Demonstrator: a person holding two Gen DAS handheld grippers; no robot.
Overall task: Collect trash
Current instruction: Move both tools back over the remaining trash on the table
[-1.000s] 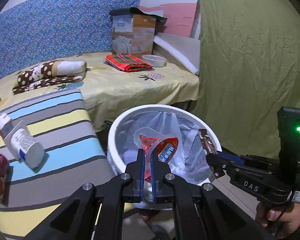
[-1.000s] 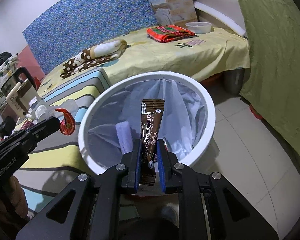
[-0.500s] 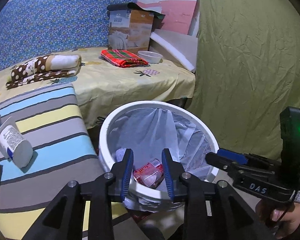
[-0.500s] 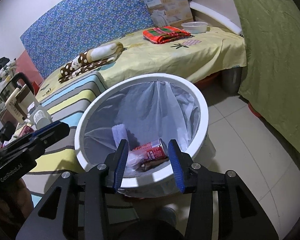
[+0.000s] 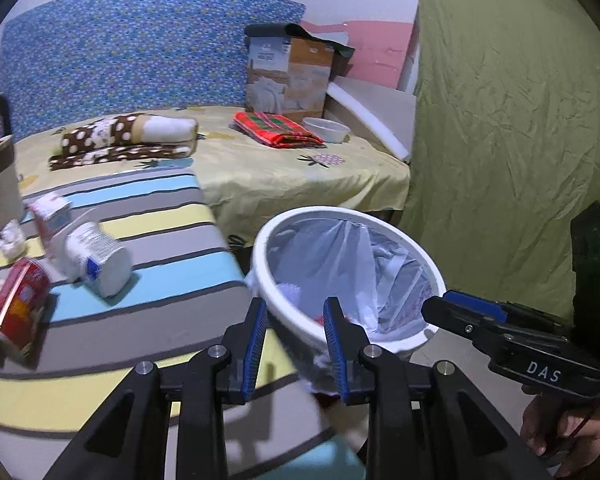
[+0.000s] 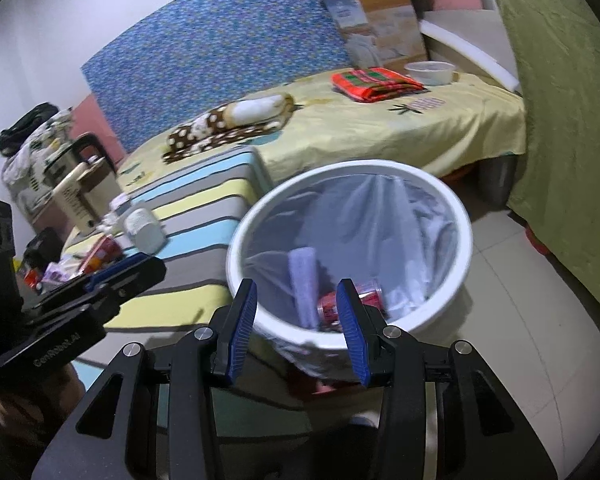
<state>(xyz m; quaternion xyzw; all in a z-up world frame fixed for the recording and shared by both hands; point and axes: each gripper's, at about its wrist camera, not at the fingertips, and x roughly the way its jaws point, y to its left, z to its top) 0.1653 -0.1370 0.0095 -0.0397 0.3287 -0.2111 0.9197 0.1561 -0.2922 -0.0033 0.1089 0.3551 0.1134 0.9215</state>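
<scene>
Both grippers empty rn. Left gripper point(image 5: 296, 340) has fingers spread, nothing between them; right gripper point(image 6: 296, 324) same, spread w/ only the bin showing through the gap. Neither pinches anything.

Trash bin point(image 6: 466, 236), white w/ a clear liner, sits on the floor just beside the striped table point(image 5: 156, 216). Inside: a red wrapper point(image 6: 364, 294) and a pale folded piece, low in the liner.

Trash left to collect is on the table: white tub point(image 5: 100, 258) on its side, small carton point(image 5: 50, 210) touching it, red packet point(image 5: 16, 308) near the left edge, crumpled tissue point(image 5: 10, 238) behind.

Risks, as I judge them:
- Tub lies on its side, so a nudge prob rolls it off the table edge before fingers close.
- Tub looks wide vs the current spread; fingers may need to open more or they push it away.
- Carton touches tub, so grabbing one could drag the other.
- Both grippers sit close together by the bin; swinging left at once could make them collide.
- Liner is loose at the rim, could snag a finger.
</scene>
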